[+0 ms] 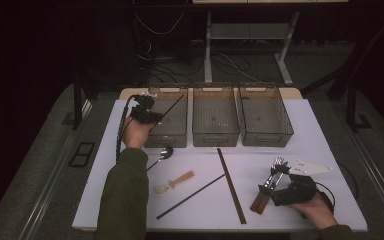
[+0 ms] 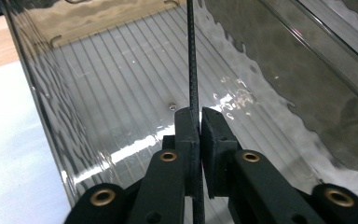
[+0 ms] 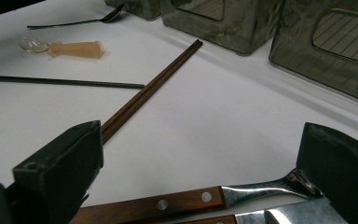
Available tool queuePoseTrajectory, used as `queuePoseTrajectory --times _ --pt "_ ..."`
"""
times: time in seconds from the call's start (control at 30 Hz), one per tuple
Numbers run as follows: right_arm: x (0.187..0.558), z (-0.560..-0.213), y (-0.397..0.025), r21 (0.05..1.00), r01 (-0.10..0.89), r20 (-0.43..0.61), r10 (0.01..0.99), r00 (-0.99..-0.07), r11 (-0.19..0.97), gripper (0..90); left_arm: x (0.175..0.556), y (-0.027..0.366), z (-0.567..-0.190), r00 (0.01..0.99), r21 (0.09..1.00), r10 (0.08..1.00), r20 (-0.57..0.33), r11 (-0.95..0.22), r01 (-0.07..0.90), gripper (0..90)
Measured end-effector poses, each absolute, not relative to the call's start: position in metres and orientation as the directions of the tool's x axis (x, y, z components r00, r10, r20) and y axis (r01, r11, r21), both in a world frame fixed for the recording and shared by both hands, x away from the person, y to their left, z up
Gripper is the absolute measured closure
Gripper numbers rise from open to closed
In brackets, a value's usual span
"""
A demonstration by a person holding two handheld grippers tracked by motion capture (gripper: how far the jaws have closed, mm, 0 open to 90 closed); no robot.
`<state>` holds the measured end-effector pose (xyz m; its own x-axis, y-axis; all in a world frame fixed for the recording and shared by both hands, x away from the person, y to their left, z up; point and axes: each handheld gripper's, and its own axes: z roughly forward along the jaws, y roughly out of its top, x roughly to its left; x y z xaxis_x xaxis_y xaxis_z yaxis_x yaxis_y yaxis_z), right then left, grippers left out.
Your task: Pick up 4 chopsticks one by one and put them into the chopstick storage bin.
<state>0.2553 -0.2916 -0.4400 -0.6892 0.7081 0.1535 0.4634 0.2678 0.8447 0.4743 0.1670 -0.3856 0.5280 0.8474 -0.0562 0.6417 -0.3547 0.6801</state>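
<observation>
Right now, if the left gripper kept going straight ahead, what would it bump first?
Probably the ribbed floor of the left bin; the left gripper, shut on the black chopstick, aims down into it. Depth is unclear.

Left forearm in an olive sleeve stretched forward from the bottom edge, hand wrapped around the left gripper far up the bench, cable trailing back along the wrist, jaws pinched nearly together on a thin black rod. Right hand low and near the body at the right, gripping the right gripper pointed up-left, its grey three-cornered plate on top. Jaws there spread wide, hovering just above the bench.
</observation>
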Motion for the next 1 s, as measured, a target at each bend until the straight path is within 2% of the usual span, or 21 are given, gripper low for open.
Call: queuePoseTrajectory --times 0.5,0.63,1.0 --pt "0.255 -0.44 -0.292 0.845 0.464 0.154 0.709 -0.688 0.266 0.7 0.466 0.166 -0.37 0.568 0.73 0.822 -0.044 -0.361 0.58 51.4" --pt "0.254 -0.439 -0.292 0.845 0.47 0.168 0.709 -0.685 0.253 0.7 0.462 0.167 -0.366 0.585 0.74 0.807 -0.075 -0.349 0.575 45.8" --pt "0.255 -0.44 -0.292 0.844 0.47 0.165 0.71 -0.684 0.258 0.7 0.439 0.156 -0.351 0.673 0.788 0.734 -0.088 -0.362 0.499 33.6"
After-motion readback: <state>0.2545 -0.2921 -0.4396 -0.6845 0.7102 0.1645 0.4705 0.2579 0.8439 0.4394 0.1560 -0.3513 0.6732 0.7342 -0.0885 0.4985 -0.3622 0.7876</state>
